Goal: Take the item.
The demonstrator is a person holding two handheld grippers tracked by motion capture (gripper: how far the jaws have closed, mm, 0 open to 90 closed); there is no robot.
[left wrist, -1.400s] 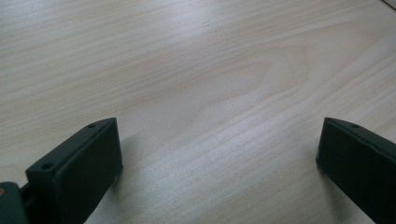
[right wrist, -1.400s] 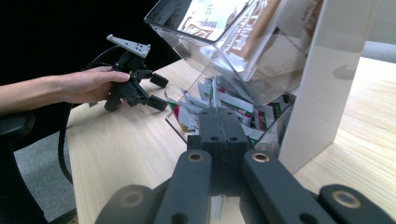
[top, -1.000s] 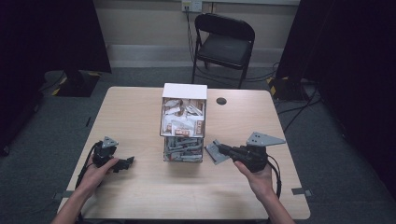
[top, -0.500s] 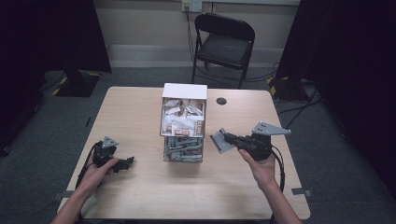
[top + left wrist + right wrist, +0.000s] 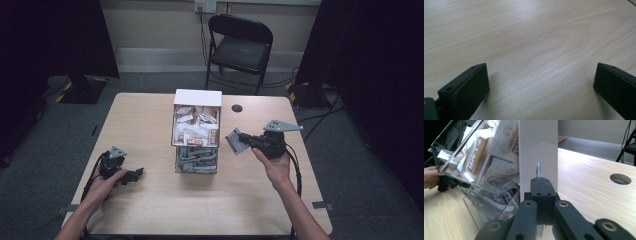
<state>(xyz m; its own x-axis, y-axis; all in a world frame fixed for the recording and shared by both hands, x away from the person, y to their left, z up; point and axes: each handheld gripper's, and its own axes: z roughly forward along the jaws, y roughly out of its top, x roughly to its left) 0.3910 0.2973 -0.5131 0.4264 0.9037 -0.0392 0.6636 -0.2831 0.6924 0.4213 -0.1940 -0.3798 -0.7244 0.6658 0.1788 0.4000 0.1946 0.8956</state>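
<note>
Silvery and flat, the foil sachet is pinched edge-on in my right hand-held gripper; its jaws are closed tight on it. In the right gripper view I see only a thin shiny sliver with a green streak rising above the black tips. From the high view it reads as a grey, roughly square packet, tilted, held above the surface just right of the clear dispenser box and apart from it.

That box is see-through plastic with a white panel at its back, tall and rectangular, with two levels. Crinkled white-and-brown sachets crowd the upper part, and more packets with red and green print lie in the lower tray.

My left hand-held gripper rests low on the pale wood-grain surface, well left of the box, its matte black jaws standing wide apart with nothing between them. A round hole is cut in the surface behind the box, and a black folding chair stands beyond the far edge.
</note>
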